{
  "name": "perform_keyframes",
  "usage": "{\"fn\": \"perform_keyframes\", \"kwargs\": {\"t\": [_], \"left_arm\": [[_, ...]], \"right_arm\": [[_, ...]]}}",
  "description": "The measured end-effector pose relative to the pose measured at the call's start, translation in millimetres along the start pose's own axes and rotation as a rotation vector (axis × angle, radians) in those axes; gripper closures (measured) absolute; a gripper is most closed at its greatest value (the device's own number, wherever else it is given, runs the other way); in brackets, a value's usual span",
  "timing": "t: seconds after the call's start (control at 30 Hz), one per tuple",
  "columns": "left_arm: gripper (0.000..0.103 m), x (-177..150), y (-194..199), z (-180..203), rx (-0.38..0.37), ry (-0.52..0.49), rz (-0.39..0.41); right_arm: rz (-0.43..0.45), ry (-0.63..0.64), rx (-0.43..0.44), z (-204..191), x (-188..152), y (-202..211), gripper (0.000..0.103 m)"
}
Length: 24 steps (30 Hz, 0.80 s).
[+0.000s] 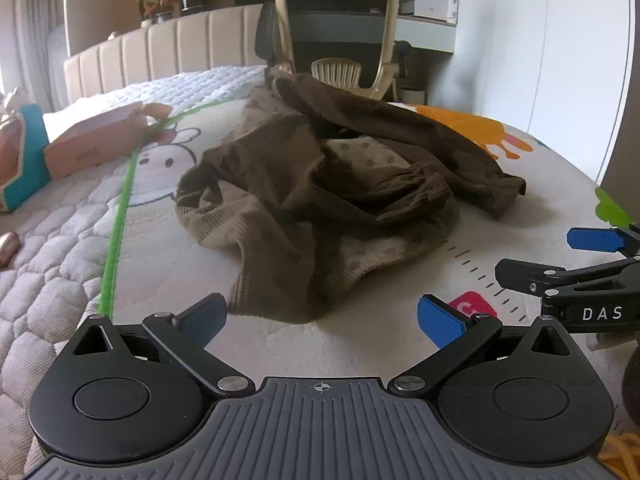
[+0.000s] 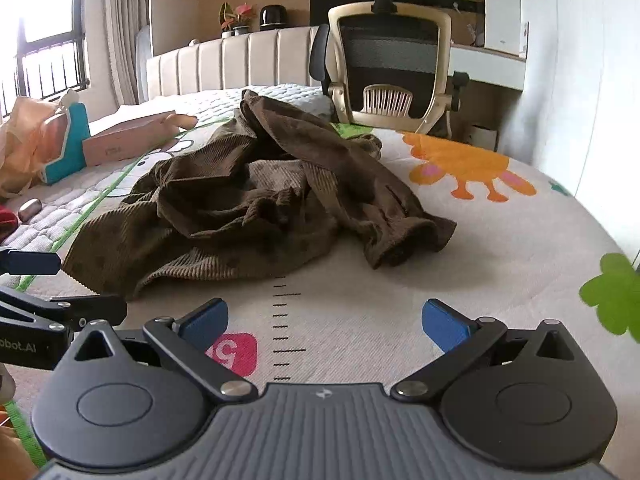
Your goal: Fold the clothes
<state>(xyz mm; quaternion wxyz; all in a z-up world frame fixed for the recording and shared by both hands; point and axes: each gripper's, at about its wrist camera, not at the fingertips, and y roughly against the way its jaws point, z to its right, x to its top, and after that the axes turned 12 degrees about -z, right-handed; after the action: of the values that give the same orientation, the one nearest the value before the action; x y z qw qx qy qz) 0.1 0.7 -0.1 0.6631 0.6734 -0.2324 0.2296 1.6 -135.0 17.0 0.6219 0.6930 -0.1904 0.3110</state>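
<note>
Hovering low over the bed's near edge, our left gripper (image 1: 322, 322) and right gripper (image 2: 325, 322) had jaws spread wide, holding nothing. We saw the crumpled brown garment (image 1: 320, 184) lying mid-bed on the printed mat (image 2: 500, 248), just beyond both.

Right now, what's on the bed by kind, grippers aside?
Brown garment: 1
Pink box: 1
Teal-edged bag: 1
Small metallic object: 1
Total: 4
Both grippers, left and right, are open and hold nothing.
</note>
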Motion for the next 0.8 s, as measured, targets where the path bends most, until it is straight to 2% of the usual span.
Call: {"fn": "perform_keyframes", "kwargs": {"t": [0.2,0.33,0.8], "left_arm": [[0.000,0,-1,-3,-0.004,0.014,0.001],[0.000,0,-1,-5,-0.007,0.023,0.002],[0.000,1,-3,-8,0.000,0.035,-0.013]], "right_arm": [[0.005,0.017,-0.002,-2,9,-8,0.000],[0.054,0.031,-0.019,-6,-1,6,0.000],[0.021,0.031,-0.025,-7,2,4,0.000]]}}
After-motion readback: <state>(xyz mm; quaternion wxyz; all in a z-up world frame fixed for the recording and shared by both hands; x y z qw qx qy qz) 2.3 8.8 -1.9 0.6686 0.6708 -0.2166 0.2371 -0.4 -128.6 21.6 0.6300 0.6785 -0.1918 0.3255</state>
